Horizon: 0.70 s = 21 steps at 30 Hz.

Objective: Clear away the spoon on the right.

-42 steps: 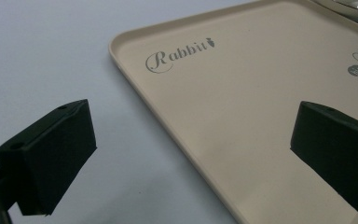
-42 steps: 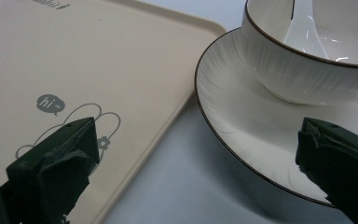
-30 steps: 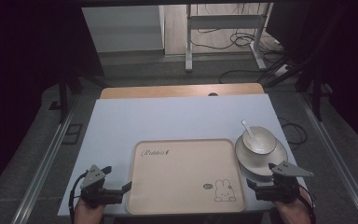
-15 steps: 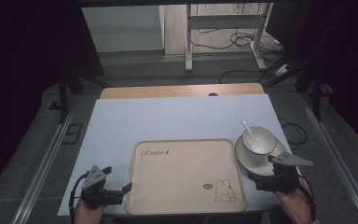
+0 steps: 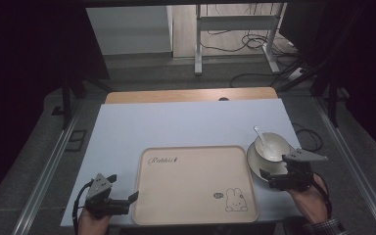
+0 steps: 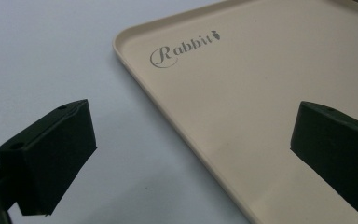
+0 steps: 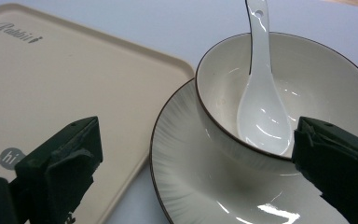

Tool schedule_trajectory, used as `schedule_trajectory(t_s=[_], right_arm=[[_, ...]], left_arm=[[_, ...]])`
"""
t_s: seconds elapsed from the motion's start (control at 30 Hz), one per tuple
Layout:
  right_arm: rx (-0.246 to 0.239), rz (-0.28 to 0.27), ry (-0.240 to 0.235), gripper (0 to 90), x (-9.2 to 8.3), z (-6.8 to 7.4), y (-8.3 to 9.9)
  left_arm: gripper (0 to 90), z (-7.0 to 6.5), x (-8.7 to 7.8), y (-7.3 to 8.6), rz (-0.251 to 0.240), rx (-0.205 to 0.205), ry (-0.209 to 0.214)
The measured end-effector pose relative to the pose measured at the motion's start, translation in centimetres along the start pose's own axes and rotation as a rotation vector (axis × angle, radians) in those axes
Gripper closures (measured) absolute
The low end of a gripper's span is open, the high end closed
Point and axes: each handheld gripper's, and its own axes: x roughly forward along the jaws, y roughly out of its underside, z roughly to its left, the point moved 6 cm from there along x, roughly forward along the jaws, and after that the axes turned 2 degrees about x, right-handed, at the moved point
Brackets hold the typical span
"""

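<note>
We are nearing plate (image 7: 200,186) at desk's right edge: right hand-held gripper (image 7: 205,154) gaping wide, empty. Left hand-held gripper (image 6: 191,154) spread, empty, straddling tray (image 6: 242,93) rim. Next, we judge: grip plate rim, bowl (image 7: 307,70) and spoon (image 7: 263,107) steady.

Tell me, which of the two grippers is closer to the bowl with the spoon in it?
The right gripper: it sits open at the plate's near edge, just before the bowl. The left gripper is across the tray, at its near left corner.
</note>
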Motion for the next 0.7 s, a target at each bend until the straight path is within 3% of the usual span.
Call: schedule_trajectory(t_s=[0.2,0.4,0.7], right_arm=[[0.019,0.018,-0.004,0.0,0.6,-0.4,-0.6],[0.007,0.02,-0.001,0.0,0.8,-0.8,-1.5],[0.013,0.052,0.012,16.9,1.5,-2.0,-2.6]], left_arm=[[0.0,0.0,0.0,0.0,0.0,0.0,-0.003],[0.0,0.0,0.0,0.0,0.0,0.001,-0.004],[0.0,0.0,-0.1,0.0,-0.002,0.002,-0.008]])
